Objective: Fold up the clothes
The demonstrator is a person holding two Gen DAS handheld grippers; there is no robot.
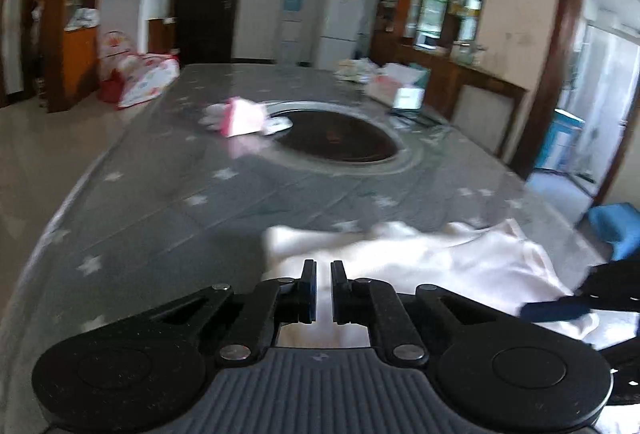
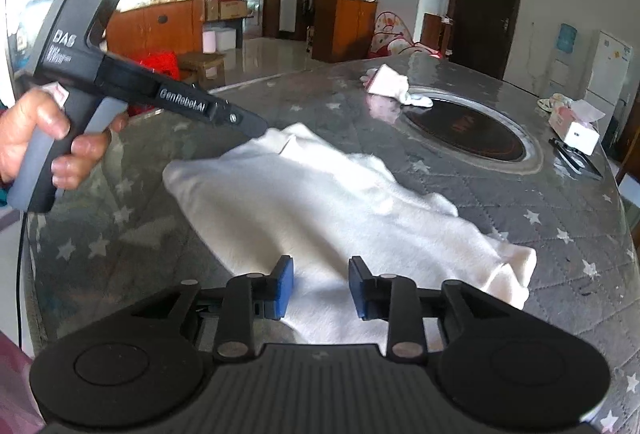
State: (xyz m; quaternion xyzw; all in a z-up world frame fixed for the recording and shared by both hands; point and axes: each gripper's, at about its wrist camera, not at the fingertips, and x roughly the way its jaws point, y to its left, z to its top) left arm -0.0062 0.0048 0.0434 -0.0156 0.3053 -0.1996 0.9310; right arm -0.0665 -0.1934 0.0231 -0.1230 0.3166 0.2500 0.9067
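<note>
A white garment [image 2: 320, 201] lies rumpled on the grey star-patterned table [image 2: 120, 218]; it also shows in the left wrist view [image 1: 420, 258]. My left gripper [image 1: 323, 274] hovers over the garment's near edge, jaws nearly closed with a narrow gap, nothing clearly between them. In the right wrist view the left gripper's tip [image 2: 260, 125] touches the garment's far corner. My right gripper [image 2: 320, 274] is open over the garment's near part, holding nothing. The right gripper's blue pad [image 1: 556, 308] shows at the right edge of the left wrist view.
A folded pink and white cloth [image 2: 390, 81] lies by the round dark inset [image 2: 468, 133] in the table's middle. Boxes and a dark tray [image 2: 576, 141] sit at the far right edge. A blue stool [image 1: 616, 230] stands beside the table.
</note>
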